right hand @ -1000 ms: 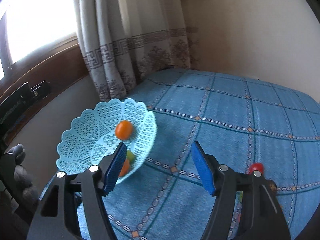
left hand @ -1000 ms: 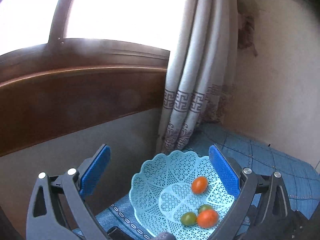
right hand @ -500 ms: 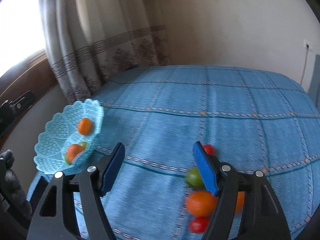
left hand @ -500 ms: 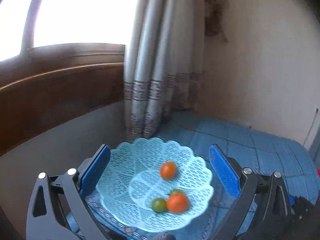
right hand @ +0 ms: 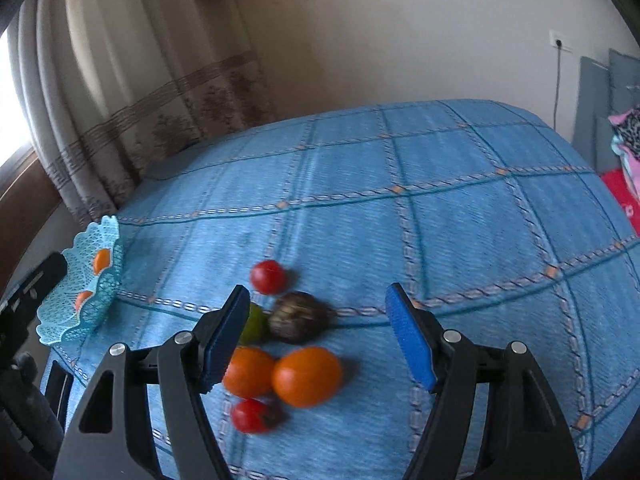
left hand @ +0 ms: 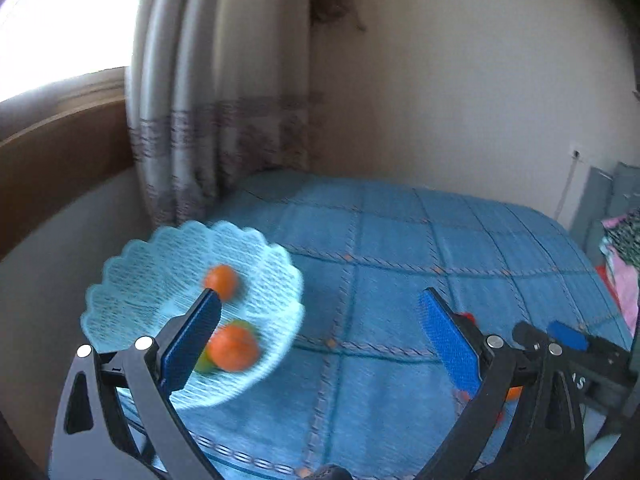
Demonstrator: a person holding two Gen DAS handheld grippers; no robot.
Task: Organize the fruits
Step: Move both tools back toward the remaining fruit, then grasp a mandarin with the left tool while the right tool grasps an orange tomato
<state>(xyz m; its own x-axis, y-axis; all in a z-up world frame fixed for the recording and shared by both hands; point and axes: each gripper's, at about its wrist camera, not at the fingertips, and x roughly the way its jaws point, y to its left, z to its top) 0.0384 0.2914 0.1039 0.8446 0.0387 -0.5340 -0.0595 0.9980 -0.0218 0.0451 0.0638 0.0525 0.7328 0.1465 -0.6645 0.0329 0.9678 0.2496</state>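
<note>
From my remote station I record the left gripper (left hand: 320, 328) with its blue-padded jaws spread wide and nothing between them, held above the blue checked bedspread (left hand: 400, 248). At the left of its view sits the light blue lattice basket (left hand: 140, 264), resting on the bedspread near the curtain (left hand: 216, 92). Inside the basket I count one small orange fruit (left hand: 221, 281) toward the far side, a larger orange fruit (left hand: 233, 346) nearer the camera, and a green fruit (left hand: 203, 365) touching the larger one, largely hidden behind the left jaw; motion blur softens all three. The right gripper (right hand: 316, 338) is likewise spread wide and empty, poised over a loose cluster of fruit lying on the bedspread, well apart from the basket. In that cluster I note a red tomato (right hand: 268, 276) farthest from the camera, a dark brownish round fruit (right hand: 298, 321) just nearer, a green fruit (right hand: 256, 326) beside it and partly behind the left jaw, two orange fruits (right hand: 306, 376) touching side by side, and a second red tomato (right hand: 253, 415) nearest the lens. The brown fruit lies between the jaw tips as seen from this camera; I cannot tell whether either pad touches it.
</note>
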